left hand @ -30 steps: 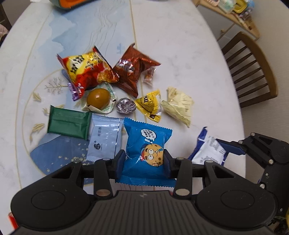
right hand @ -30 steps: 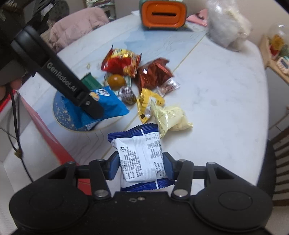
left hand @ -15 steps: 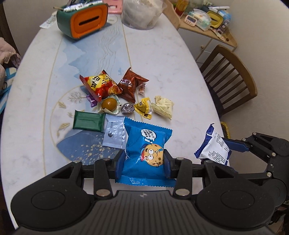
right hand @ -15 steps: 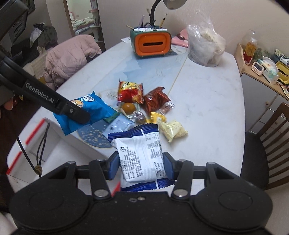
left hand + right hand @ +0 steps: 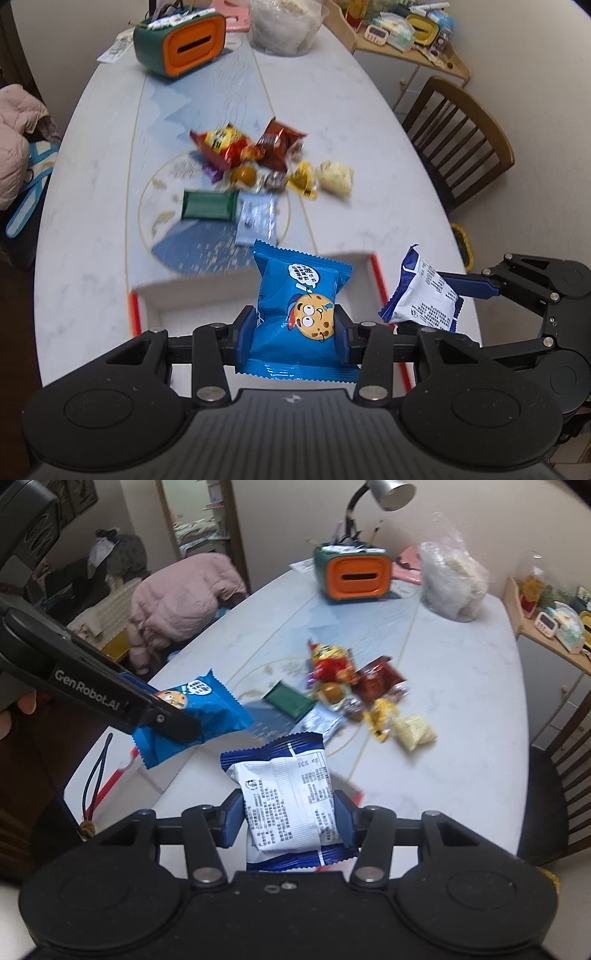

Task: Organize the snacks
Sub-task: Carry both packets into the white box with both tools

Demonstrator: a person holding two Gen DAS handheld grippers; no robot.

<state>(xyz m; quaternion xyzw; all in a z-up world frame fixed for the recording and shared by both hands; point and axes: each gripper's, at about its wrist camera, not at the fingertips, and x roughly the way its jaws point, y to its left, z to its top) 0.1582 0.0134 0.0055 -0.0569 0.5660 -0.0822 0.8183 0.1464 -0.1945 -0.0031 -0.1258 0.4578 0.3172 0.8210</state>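
**Blue cookie packet and white packet both held above box**

Blue-padded left gripper (image 5: 295, 332) is clamped on the blue cookie packet (image 5: 299, 306), low centre of the left view, above a white box with red edges (image 5: 376, 273). Right gripper (image 5: 289, 818) is clamped on the white-and-navy packet (image 5: 288, 801), low centre of its view. 2 packets held in all. Remaining snacks (image 5: 266, 166) lie clustered mid-frame on the marble table (image 5: 369, 147).

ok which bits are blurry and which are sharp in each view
Left wrist view: the blue cookie pack in the left gripper is sharp, the snack pile and box smeared; table edges bow. Right wrist view: the white pack in the right gripper is crisp, the pile soft.
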